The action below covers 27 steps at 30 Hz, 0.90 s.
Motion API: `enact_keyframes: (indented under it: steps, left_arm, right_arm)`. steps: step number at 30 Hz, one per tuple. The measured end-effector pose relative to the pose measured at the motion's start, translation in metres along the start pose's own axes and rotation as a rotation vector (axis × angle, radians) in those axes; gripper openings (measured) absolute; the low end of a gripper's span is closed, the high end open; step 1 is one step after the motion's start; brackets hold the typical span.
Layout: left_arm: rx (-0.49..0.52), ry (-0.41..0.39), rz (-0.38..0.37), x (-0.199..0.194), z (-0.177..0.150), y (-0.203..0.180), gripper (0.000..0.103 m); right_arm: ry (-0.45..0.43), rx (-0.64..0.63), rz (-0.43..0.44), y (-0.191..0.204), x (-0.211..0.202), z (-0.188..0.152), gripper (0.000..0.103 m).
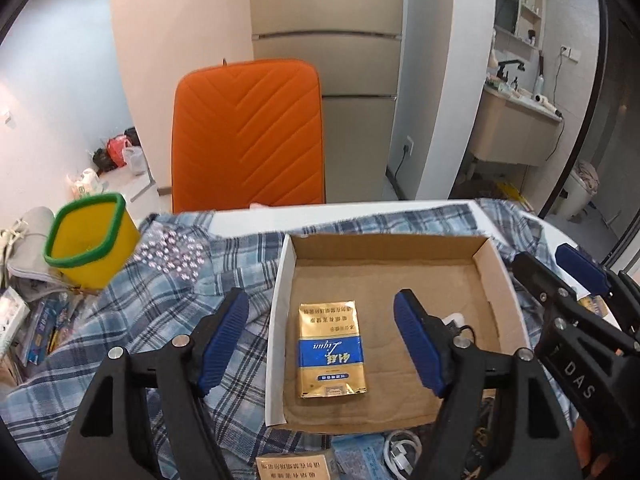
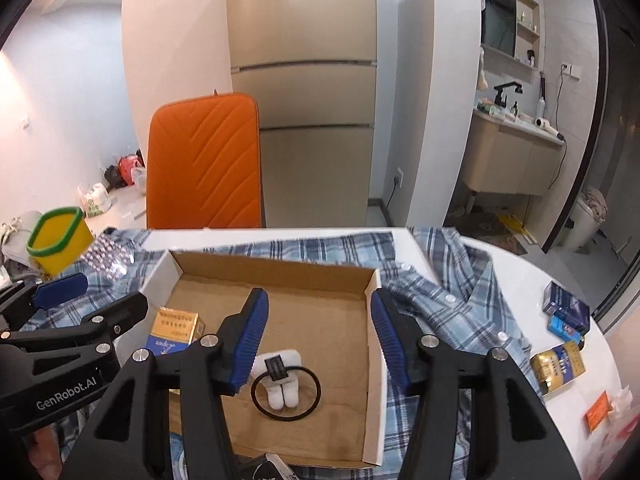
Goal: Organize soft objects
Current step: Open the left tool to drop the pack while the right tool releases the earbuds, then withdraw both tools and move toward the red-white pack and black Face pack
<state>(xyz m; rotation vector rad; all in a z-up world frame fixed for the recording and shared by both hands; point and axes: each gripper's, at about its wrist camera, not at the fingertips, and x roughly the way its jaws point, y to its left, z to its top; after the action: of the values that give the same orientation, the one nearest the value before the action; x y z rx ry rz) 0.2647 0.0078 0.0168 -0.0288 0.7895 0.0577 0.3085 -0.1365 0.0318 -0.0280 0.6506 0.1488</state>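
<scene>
- The left hand-held gripper (image 1: 320, 340) is held over the cardboard box (image 1: 400, 248), its blue pads (image 1: 224, 336) standing apart with nothing clamped between them.
- A gold and blue packet (image 1: 332, 352) is seen lying flat on the brown box floor, directly below that gap and untouched by either pad.
- The right hand-held gripper (image 2: 318, 344) is also held with its jaws apart, and nothing is gripped.
- A small white soft toy with a black ring (image 2: 286, 390) is seen resting on the box floor, just beside the left pad of the right gripper, and free of it.
- The box is set on a blue plaid shirt (image 2: 452, 300) spread across the white counter (image 2: 520, 264).
- A yellow cup with a green rim (image 1: 90, 240) is noted off to the left, well apart from the box.
- More small packets (image 2: 560, 364) are seen lying on the counter to the right.
</scene>
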Motion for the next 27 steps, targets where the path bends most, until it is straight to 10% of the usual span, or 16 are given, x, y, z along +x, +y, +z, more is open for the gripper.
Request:
enact_keyframes:
  steps: [15,20,27]
  left_arm:
    - [-0.017,-0.277,-0.015,-0.118,0.016,0.004,0.074]
    - [-0.007,-0.376,-0.008,-0.155,0.011,0.004,0.102]
    - [-0.012,-0.447,-0.056,-0.188,-0.007,0.006,0.102]
  right_arm:
    - [-0.246,-0.014,0.017,0.001,-0.113,0.027,0.056]
    - [-0.318,-0.027,0.040,0.000,-0.158,0.029,0.057]
    - [-0.393,-0.010,0.040,-0.003,-0.206,0.017,0.081]
